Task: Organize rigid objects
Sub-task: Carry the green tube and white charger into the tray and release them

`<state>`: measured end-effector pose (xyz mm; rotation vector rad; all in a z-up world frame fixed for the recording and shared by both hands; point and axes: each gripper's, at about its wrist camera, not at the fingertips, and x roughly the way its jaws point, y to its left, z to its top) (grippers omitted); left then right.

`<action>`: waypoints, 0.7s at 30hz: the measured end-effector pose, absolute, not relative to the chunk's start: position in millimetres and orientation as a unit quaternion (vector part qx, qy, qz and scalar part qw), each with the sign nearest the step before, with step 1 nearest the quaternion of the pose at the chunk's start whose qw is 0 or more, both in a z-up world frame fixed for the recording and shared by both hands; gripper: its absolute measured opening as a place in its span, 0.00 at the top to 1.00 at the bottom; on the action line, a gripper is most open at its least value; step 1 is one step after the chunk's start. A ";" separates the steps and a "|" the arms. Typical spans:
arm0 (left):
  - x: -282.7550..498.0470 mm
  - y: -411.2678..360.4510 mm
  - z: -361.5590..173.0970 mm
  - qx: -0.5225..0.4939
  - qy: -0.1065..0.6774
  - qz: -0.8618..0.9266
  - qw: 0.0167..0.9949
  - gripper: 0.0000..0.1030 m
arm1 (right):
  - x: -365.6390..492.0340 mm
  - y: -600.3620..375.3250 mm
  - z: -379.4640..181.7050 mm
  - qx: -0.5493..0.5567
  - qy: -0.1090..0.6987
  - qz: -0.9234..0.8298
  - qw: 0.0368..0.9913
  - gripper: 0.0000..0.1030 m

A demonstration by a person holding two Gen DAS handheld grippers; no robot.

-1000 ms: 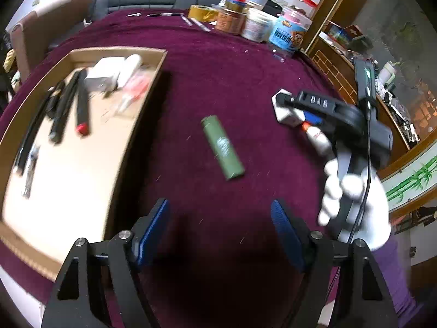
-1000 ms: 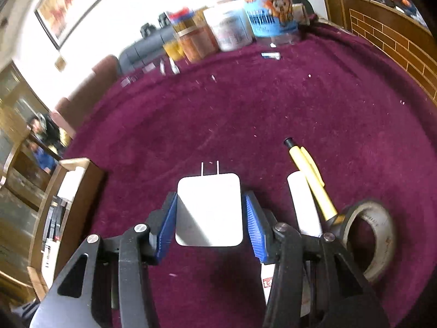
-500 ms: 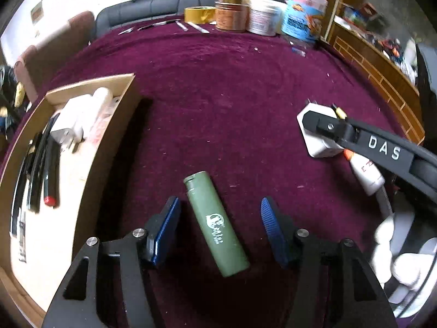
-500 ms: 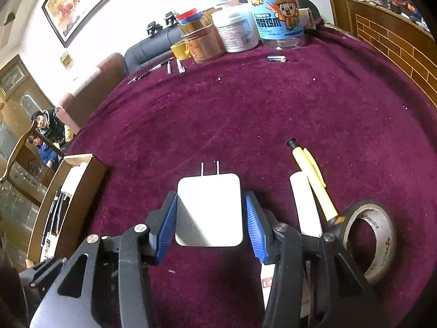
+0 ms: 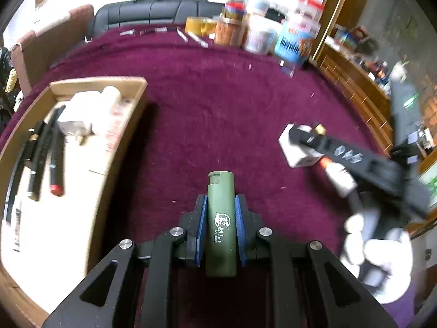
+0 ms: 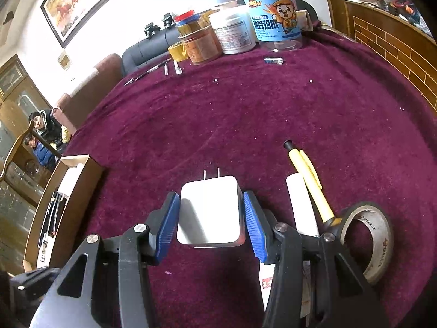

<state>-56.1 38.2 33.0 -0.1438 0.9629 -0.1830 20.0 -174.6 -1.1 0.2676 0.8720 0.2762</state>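
Left gripper (image 5: 220, 220) pinches a green lighter (image 5: 220, 227) between its blue pads, over the purple tablecloth (image 5: 218, 104). White print is on the lighter, too small to read. Right gripper (image 6: 210, 218) has its pads at both sides of a white charger (image 6: 209, 213), prongs pointing away; I cannot tell if they press it. At the left, a cardboard tray (image 5: 120, 147) holds dark pens (image 5: 43, 150) and a white plug (image 5: 76, 114). Beside the charger lie a yellow pen (image 6: 308, 180) and a tape roll (image 6: 366, 235).
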 end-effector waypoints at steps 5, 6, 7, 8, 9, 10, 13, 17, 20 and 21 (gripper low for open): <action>-76.6 64.5 67.7 -0.098 0.428 -0.101 0.893 0.84 | 19.6 -170.3 -0.4 0.118 0.418 0.137 0.890 0.47; -81.2 71.2 73.4 -0.104 0.422 -0.103 0.895 0.84 | 19.5 -169.8 -0.2 0.117 0.417 0.139 0.890 0.46; -84.6 75.7 76.4 -0.106 0.419 -0.103 0.896 0.84 | 19.5 -169.4 -0.1 0.116 0.417 0.140 0.891 0.43; -88.3 80.6 80.0 -0.109 0.415 -0.103 0.897 0.84 | 19.5 -169.0 -0.1 0.116 0.416 0.143 0.891 0.40; -94.1 87.8 83.4 -0.112 0.412 -0.103 0.898 0.84 | 19.3 -168.6 0.0 0.115 0.414 0.144 0.891 0.39; -98.9 95.0 85.8 -0.115 0.409 -0.100 0.900 0.84 | 19.3 -168.6 -0.4 0.115 0.414 0.144 0.891 0.37; -116.2 122.2 90.4 -0.127 0.401 -0.081 0.904 0.84 | 19.6 -168.7 -0.7 0.117 0.413 0.147 0.891 0.38; -135.4 169.7 89.1 -0.154 0.391 -0.042 0.906 0.84 | 18.5 -161.8 0.7 0.094 0.421 0.131 0.893 0.56; -145.9 209.2 80.7 -0.182 0.388 -0.010 0.904 0.84 | 10.9 -161.0 7.4 0.091 0.420 0.122 0.894 0.56; -146.5 217.5 77.1 -0.184 0.387 -0.002 0.904 0.84 | 6.0 -162.0 12.8 0.100 0.417 0.126 0.894 0.56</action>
